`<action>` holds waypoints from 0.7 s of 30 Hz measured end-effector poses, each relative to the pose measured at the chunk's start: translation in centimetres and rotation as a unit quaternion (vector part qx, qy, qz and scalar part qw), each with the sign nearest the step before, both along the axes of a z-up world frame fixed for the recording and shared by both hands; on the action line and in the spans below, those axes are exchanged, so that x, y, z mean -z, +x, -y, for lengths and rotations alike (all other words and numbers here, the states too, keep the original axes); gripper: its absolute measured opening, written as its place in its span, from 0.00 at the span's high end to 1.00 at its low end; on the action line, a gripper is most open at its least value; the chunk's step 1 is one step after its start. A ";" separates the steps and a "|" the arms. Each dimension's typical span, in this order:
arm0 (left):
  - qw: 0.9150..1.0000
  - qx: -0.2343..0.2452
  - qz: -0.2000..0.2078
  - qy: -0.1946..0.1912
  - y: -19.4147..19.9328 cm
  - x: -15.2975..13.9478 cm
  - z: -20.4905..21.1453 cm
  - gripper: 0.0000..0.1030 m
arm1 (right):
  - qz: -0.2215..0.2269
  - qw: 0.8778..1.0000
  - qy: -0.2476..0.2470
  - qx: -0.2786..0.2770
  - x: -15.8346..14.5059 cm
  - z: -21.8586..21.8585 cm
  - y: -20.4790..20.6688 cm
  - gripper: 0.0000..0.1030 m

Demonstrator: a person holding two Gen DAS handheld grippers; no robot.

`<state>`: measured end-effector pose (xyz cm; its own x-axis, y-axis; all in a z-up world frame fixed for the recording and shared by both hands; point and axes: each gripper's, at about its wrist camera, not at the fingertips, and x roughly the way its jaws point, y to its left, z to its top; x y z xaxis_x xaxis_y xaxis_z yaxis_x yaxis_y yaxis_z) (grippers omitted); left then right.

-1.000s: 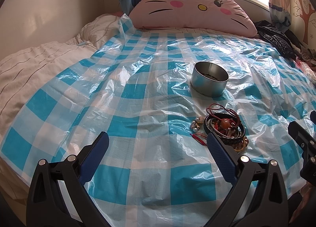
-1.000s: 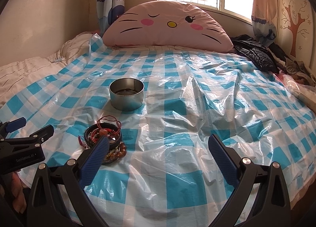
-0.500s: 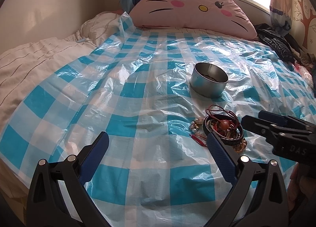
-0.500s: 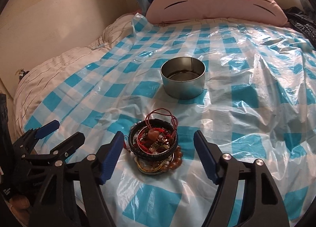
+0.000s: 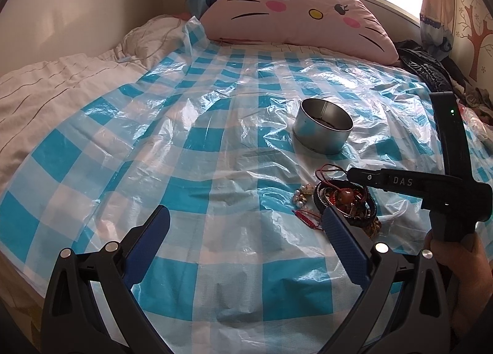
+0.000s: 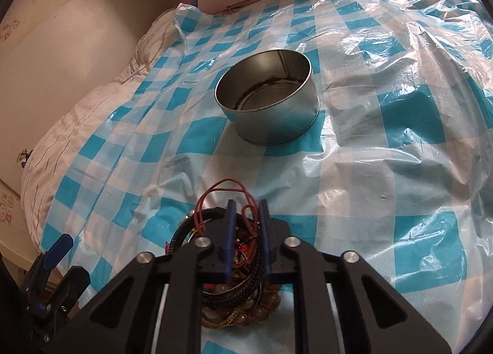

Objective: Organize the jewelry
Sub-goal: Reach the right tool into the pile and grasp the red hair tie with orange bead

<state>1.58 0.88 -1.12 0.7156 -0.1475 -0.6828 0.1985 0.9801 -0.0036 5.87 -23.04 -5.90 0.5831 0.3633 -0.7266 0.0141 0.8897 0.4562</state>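
Observation:
A pile of bracelets [image 5: 342,201] with black braided bands, red cords and amber beads lies on the blue-checked plastic sheet [image 5: 215,150]. It also shows in the right wrist view [image 6: 234,277]. A round metal tin [image 5: 323,130] stands open behind it, also in the right wrist view [image 6: 268,98]. My right gripper [image 6: 245,215] sits on top of the pile, its jaws nearly closed around red cords in the pile's middle. My left gripper [image 5: 243,240] is open and empty, to the left of the pile.
A pink cat-face pillow [image 5: 295,18] lies at the head of the bed. A white quilt [image 5: 61,83] lies along the left side by the wall. Dark clothing [image 5: 428,67] is heaped at the far right.
My right gripper has moved forward and down onto the bracelet pile and its jaws have closed from wide open to nearly shut. My left gripper has barely moved.

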 end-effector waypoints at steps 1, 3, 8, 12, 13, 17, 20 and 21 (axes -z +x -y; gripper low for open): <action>1.000 0.000 0.000 -0.001 0.0 0.0 0.0 0.07 | 0.008 1.000 0.004 0.002 -0.2 0.2 -0.1 0.91; 1.000 0.000 -0.001 -0.001 0.0 0.1 0.0 0.07 | 0.026 1.000 0.016 0.005 -0.7 0.5 -0.6 0.92; 1.000 0.001 -0.001 -0.001 0.0 0.1 -0.1 0.07 | 0.074 0.996 0.049 0.022 -2.3 1.6 -2.8 0.93; 1.000 0.007 -0.002 -0.002 0.0 0.1 -0.1 0.07 | 0.114 0.989 0.076 0.047 -3.7 3.0 -5.4 0.94; 1.000 0.008 -0.002 0.000 0.0 0.1 0.0 0.07 | 0.123 0.988 0.083 0.052 -4.0 3.3 -5.9 0.94; 1.000 0.009 -0.002 0.009 0.0 0.1 0.3 0.07 | 0.095 0.991 0.080 0.046 -3.4 3.1 -5.5 0.92; 1.000 0.009 -0.002 0.009 0.0 0.1 0.3 0.07 | 0.060 0.996 0.057 0.038 -2.3 2.1 -4.1 0.29; 1.000 0.008 -0.003 0.009 0.0 0.1 0.3 0.07 | 0.056 0.997 0.045 0.030 -2.1 1.6 -3.7 0.29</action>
